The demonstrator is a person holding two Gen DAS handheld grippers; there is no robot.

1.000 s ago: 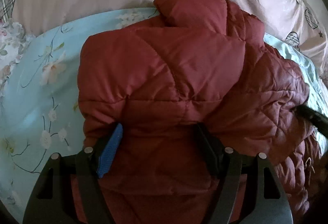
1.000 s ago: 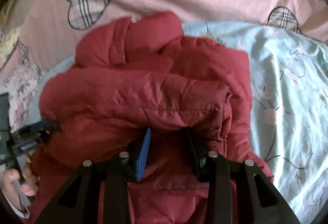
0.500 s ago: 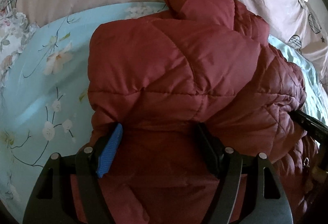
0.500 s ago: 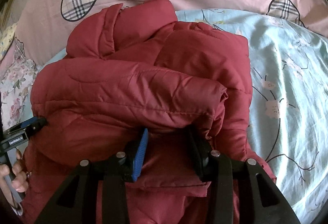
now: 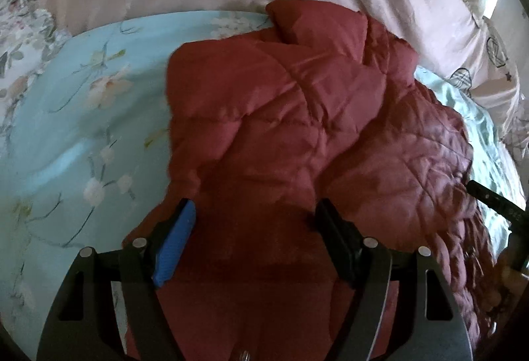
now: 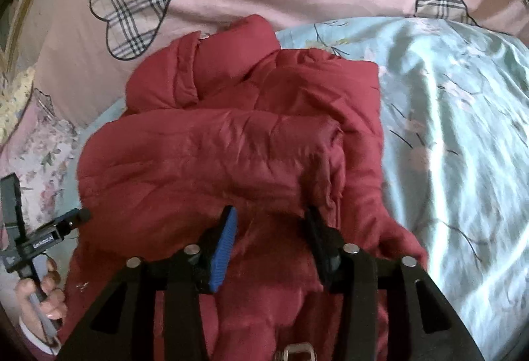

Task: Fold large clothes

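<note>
A dark red quilted puffer jacket [image 5: 297, 129] lies bunched on a light blue floral bedsheet [image 5: 66, 129]; it also shows in the right wrist view [image 6: 231, 156]. My left gripper [image 5: 254, 219] has its jaws wide apart with the jacket's near edge between them. My right gripper [image 6: 269, 222] has its jaws closer together, clamped on a thick fold of the jacket's near edge. The jacket's collar [image 6: 198, 70] points to the far side. The right gripper's tip [image 5: 489, 199] shows at the right edge of the left wrist view; the left gripper's body [image 6: 46, 238] shows at the left of the right wrist view.
A pink quilt with plaid hearts [image 6: 132, 10] lies bunched behind the jacket. The blue floral sheet [image 6: 463, 146] spreads to the right. A floral pillow [image 6: 43, 149] sits at the far left. The person's hand [image 6: 39, 298] holds the left gripper's handle.
Both grippers have carried the jacket's near edge forward, toward the collar, so the folded bundle sits closer to the pink quilt. The folded layer has flattened somewhat.
</note>
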